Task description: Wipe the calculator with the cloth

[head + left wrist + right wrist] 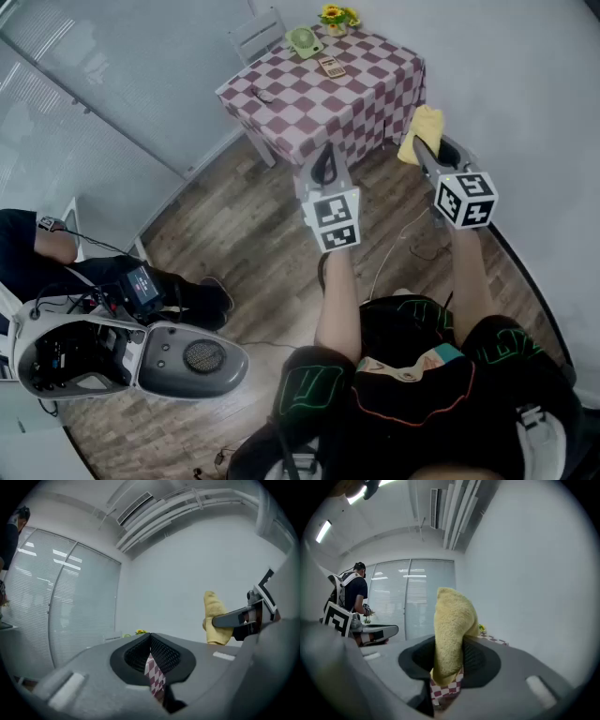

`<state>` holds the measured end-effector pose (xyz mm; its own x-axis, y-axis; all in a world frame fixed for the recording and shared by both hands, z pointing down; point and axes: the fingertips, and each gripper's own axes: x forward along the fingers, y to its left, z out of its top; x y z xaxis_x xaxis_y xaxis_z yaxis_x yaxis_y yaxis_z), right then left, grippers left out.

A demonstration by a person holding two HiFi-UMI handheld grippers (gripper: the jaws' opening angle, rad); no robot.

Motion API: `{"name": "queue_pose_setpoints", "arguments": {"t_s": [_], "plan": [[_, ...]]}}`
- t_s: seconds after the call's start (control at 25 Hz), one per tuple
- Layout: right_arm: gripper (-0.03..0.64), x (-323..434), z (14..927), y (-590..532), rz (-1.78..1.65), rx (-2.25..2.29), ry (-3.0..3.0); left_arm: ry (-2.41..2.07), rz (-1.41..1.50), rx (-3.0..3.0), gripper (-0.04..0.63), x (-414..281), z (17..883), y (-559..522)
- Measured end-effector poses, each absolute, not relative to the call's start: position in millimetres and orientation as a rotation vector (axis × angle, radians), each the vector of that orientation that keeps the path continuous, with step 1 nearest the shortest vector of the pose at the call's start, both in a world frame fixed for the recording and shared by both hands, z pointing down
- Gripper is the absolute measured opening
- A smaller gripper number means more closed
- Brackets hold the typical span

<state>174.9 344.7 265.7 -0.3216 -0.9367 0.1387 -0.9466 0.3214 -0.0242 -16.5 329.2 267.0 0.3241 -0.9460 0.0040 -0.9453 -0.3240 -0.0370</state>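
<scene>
The calculator (330,67) lies on the table (281,108), towards its far side by the green fan (304,40). We stand well short of the table, so wiping has not begun. Our right gripper (450,654) pinches the yellow cloth (452,625), ready to carry there. Our left gripper (151,643) is pressed together and empty, likely free to steady the calculator.

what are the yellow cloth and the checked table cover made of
Yellow cloth: looks like terry or microfibre, matte, with a fuzzy looped nap. Checked table cover: maroon and white, draping over the edges in soft folds, so probably thin fabric or vinyl; too distant to tell which.
</scene>
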Motion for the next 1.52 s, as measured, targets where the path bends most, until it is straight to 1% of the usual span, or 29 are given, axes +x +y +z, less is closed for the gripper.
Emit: {"name": "queue_pose_setpoints", "arguments": {"t_s": [0.2, 0.44, 0.72, 0.92, 1.16, 1.52], "plan": [[0.124, 164, 254, 337, 0.083, 1.708, -2.496, 1.794, -0.011, -2.543, 0.009, -17, 259, 319], [0.126, 170, 250, 337, 0.054, 1.750, -2.463, 1.801, 0.053, -2.563, 0.009, -17, 263, 316], [0.127, 190, 252, 321, 0.113, 1.856, -2.442, 1.880, 0.108, -2.567, 0.011, -45, 271, 294], [0.129, 180, 261, 297, 0.129, 1.798, -2.474, 1.867, 0.049, -2.586, 0.009, -42, 283, 279], [0.129, 166, 291, 257, 0.204, 1.741, -2.454, 1.952, 0.026, -2.616, 0.009, -66, 302, 245], [0.129, 197, 340, 170, 0.367, 1.736, -2.376, 2.024, -0.120, -2.660, 0.011, -39, 359, 174]]}}
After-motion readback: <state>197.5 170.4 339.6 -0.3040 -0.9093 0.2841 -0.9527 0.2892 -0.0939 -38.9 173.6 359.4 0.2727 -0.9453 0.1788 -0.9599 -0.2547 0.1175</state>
